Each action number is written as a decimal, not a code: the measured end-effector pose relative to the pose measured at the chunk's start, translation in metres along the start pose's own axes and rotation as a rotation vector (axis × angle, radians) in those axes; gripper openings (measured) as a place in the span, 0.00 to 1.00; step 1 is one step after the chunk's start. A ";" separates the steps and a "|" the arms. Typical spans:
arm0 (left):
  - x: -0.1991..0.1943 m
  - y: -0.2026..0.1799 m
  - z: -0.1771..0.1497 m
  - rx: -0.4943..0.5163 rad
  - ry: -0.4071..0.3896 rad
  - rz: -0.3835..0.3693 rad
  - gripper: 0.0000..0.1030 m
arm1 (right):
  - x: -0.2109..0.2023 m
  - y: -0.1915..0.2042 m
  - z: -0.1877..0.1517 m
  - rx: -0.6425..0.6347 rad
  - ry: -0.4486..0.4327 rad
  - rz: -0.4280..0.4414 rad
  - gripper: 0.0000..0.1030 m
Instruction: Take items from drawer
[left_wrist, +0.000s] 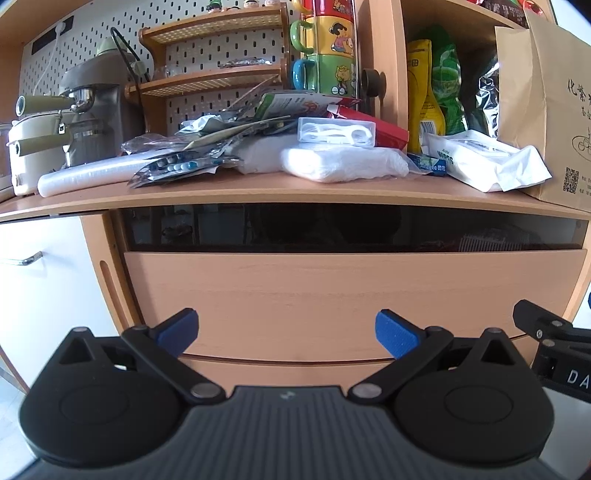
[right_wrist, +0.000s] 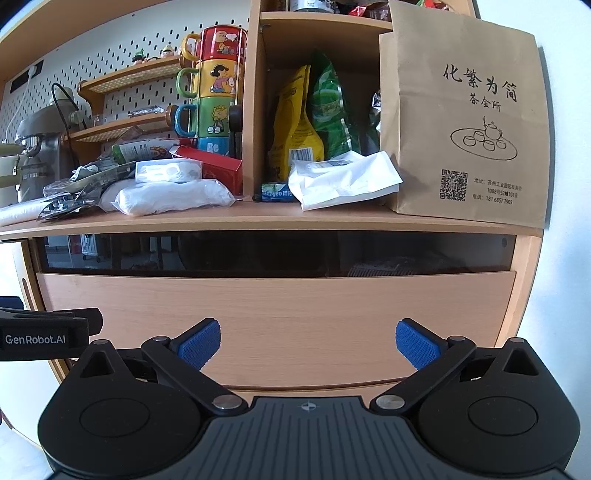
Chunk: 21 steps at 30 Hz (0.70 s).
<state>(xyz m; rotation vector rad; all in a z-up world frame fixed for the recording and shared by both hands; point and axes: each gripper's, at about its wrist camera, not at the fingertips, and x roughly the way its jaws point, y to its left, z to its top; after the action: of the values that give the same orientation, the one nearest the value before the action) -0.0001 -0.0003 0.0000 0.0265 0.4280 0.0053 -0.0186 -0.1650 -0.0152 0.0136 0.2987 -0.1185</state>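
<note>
Two black tools with blue fingertip pads are hovering side by side in front of a light beech-wood cabinet, the left tool (left_wrist: 287, 334) and the right tool (right_wrist: 307, 343) each standing with its jaws spread wide and nothing between them. Both are facing the flat wooden drawer front (left_wrist: 351, 302), which is sitting just below a dark glass strip (right_wrist: 258, 254); whether the drawer is pulled out at all is hard to tell from these views, and its contents are not showing. Above the strip, the wooden counter (left_wrist: 258, 192) is carrying a crowd of things: a white plastic-wrapped soft pack (left_wrist: 343, 164), a clear box of white floss picks (left_wrist: 337, 133) lying on top of it, a flat red carton (left_wrist: 373, 127) behind, a foil blister sheet of pills (left_wrist: 181, 166) to the left, and an opened white wipes packet (right_wrist: 343, 177) to the right. A brown paper bag printed with black Chinese characters (right_wrist: 469, 122) is standing upright at the counter's right end, and a stack of colourful cartoon mugs (right_wrist: 218, 85) is rising beside the cabinet's vertical divider.
</note>
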 end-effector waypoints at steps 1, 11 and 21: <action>0.000 -0.001 0.000 0.001 -0.001 0.000 1.00 | 0.000 0.000 0.000 0.001 0.000 0.000 1.00; -0.002 -0.006 -0.001 0.009 -0.009 -0.001 1.00 | -0.001 0.000 -0.001 0.004 0.002 0.004 1.00; -0.002 -0.006 -0.003 0.006 -0.006 0.000 1.00 | -0.002 0.002 0.000 -0.005 0.002 0.012 1.00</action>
<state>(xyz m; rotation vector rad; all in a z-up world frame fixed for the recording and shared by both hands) -0.0033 -0.0065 -0.0016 0.0327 0.4222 0.0042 -0.0199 -0.1626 -0.0151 0.0106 0.3006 -0.1060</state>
